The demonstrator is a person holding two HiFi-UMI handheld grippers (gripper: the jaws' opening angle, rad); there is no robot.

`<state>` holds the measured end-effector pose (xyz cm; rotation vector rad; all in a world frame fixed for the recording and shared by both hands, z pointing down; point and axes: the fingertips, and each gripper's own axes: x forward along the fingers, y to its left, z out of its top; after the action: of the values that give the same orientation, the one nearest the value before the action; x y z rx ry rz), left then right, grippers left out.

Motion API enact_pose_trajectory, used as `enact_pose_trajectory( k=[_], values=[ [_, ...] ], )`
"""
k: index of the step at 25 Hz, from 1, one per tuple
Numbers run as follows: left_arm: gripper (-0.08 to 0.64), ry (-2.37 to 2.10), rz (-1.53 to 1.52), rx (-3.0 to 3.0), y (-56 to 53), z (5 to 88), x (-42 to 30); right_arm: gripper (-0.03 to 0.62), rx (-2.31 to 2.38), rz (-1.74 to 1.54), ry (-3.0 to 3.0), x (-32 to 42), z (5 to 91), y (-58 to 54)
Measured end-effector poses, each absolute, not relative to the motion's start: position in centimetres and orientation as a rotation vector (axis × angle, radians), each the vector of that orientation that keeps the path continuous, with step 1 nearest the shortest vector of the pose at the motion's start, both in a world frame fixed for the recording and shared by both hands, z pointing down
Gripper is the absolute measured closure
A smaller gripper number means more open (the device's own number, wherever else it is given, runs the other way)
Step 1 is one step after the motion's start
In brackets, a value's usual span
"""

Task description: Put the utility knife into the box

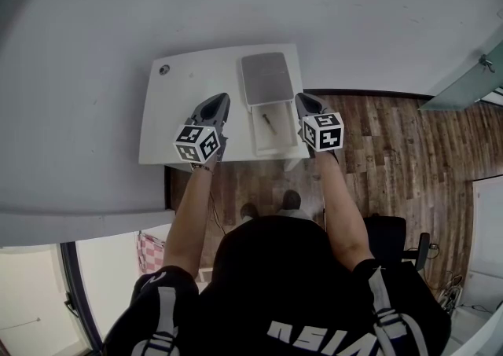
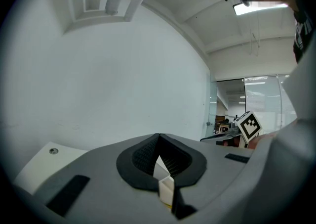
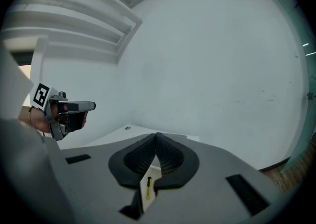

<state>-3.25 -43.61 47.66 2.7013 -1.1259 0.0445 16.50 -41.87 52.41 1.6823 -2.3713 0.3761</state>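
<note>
**Knife sits in the box, grippers idle alongside**

Knife (image 1: 267, 119) lies in the open box (image 1: 273, 144) on the table (image 1: 177, 115), with the lid (image 1: 264, 78) laid back at 12 o'clock. The left gripper (image 1: 223, 99) hangs at the box's 9 o'clock and the right gripper (image 1: 300, 97) at 3 o'clock. Both have their jaws pressed together on nothing. They flank the box without touching it, so the placing looks done.

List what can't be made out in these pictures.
- Utility knife: tiny in the head view; the right gripper hides all but a sliver in its view. Blade state unclear.
- Box: in the left gripper view, the left gripper covers all but a white corner.
</note>
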Motion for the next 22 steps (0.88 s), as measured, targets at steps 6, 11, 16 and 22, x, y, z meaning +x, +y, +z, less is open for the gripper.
enact_pose_trajectory(
  k=[6, 11, 16, 22],
  values=[
    [0.535, -1.117, 0.051, 2.703, -43.55, 47.72, -3.28, 0.577, 1.676, 0.377, -2.377, 16.25, 52.33, -41.78],
    [0.535, -1.112, 0.052, 2.704, -43.4, 47.85, -3.18, 0.577, 1.68, 0.377, -2.382, 16.3, 52.23, -41.62],
    [0.535, -1.112, 0.05, 2.7, -43.25, 47.86, -3.19, 0.577, 1.68, 0.375, -2.387, 16.35, 52.04, -41.47],
    [0.535, -1.109, 0.052, 2.7, -43.1, 47.97, -3.18, 0.577, 1.68, 0.378, -2.385, 16.41, 52.13, -41.22]
  ],
)
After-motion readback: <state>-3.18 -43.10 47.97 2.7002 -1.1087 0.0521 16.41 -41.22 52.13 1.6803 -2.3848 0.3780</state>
